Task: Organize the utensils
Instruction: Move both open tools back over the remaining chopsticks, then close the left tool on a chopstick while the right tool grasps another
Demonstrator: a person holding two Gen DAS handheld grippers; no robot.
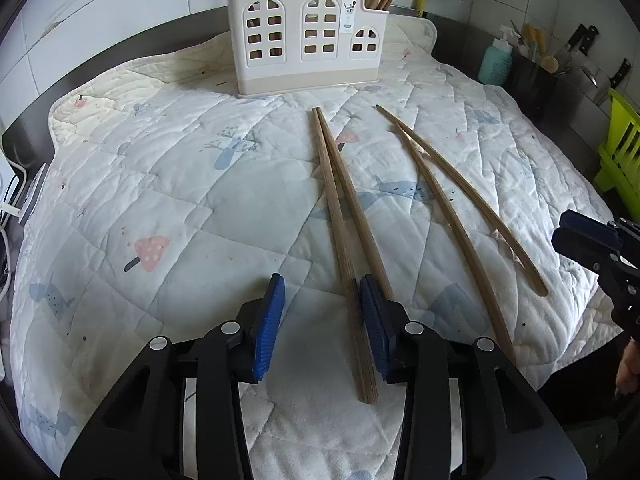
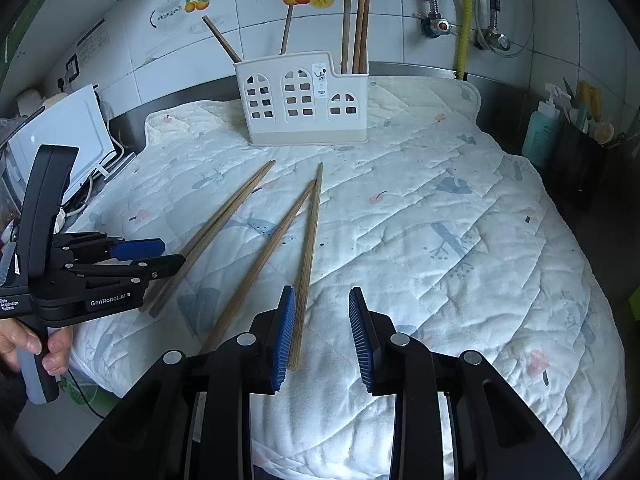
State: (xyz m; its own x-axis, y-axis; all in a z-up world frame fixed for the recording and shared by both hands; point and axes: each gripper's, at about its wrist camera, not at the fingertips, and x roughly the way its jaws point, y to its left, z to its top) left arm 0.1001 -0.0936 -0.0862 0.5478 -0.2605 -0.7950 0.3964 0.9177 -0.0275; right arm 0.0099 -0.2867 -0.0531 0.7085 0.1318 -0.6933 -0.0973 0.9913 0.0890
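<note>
Ahead of both your grippers spreads the quilted white mat [image 1: 160, 184] printed with pale mushrooms and trees, covering the dark counter. At its far end, straight ahead of your left gripper [image 1: 322, 328] and a little left of your right gripper's [image 2: 322, 330] line, stands the cream plastic utensil holder with arched window cut-outs [image 1: 306, 36]; several wooden sticks already stand upright in it.

Your left gripper hangs low over the mat with its blue-padded jaws spread apart and nothing clamped. The near ends of the closely paired brown wooden chopsticks [image 1: 344, 236] lie between those jaws, hard against the right pad, and the pair runs away from you toward the holder. In the right wrist view this same gripper shows side-on at far left, your hand [image 2: 32, 344] on its handle.

Your right gripper is likewise spread wide, holding nothing. The second pair of brown wooden chopsticks [image 2: 296, 248] lies splayed on the mat: one stick ends just beside the inner face of your left-side pad, the other runs under that finger further left, and their far tips meet near the holder.

Far right of both grippers, against the tiled wall, sits a teal plastic bottle [image 2: 538, 136].
</note>
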